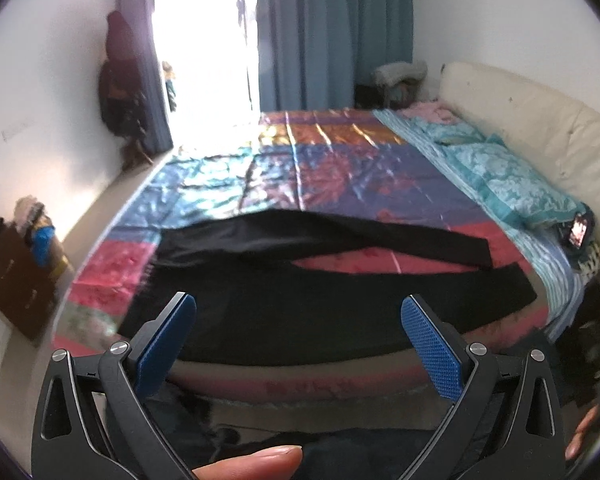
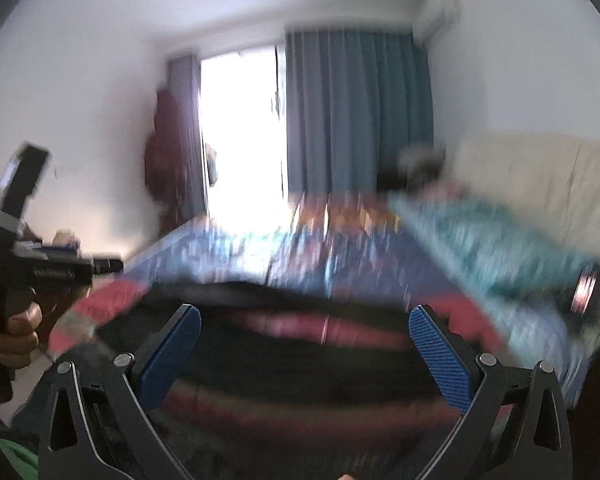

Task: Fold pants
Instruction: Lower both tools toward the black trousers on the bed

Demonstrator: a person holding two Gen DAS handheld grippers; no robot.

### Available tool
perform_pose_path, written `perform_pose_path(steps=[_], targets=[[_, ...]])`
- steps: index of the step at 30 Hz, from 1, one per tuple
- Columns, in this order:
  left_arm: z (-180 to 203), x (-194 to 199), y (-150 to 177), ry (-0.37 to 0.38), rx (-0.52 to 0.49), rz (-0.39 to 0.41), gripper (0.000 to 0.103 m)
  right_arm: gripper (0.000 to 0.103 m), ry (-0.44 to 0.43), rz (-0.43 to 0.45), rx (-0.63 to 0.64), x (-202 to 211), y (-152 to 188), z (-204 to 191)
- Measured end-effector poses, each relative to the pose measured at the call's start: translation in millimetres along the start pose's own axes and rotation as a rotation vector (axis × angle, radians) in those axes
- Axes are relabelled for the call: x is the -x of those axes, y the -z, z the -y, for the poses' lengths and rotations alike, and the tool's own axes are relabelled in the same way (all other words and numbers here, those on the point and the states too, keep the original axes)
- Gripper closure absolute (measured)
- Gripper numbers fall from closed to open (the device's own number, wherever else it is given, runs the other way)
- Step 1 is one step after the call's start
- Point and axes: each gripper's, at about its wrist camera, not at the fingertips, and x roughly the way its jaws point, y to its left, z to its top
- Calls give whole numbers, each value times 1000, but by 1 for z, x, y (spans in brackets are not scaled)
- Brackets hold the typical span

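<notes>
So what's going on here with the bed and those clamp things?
A person is about to fold a pair of black pants spread flat on a bed with a colourful patchwork cover. They hold a two-finger gripper in each hand. The left gripper and the right gripper are both open and empty, held above the near edge of the bed. Nothing is gripped and no fold shows. The right view is blurred.
</notes>
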Motion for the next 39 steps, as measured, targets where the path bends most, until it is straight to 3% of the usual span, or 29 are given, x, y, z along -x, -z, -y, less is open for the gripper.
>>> perform_pose_path(steps=[3,7,11,25,30,34,36,39], targets=[[9,-22,0,7,-16,-44,0,0,2,-81,5,-29,6,-3],[19,-48,0,6,-56,-96,0,0,23,-161,117,-60,11,-16],[24,-68,-4,-19,-81,-118,0,0,-24,-229,66,-90,21,1],[18,-118,-45,-69,-47,-122,0,0,62,-284,-1,-148,24,43],[21,-136,-47,-47,-27,-174,0,0,87,-286,11,-175,17,101],[21,-148,-38,-70,-43,-213,0,0,173,-286,84,-217,7,170],[18,-157,-32,-87,-38,-251,0,12,167,-349,176,-255,11,202],[14,-164,-26,-112,-33,-286,0,29,123,-517,285,-315,29,235]])
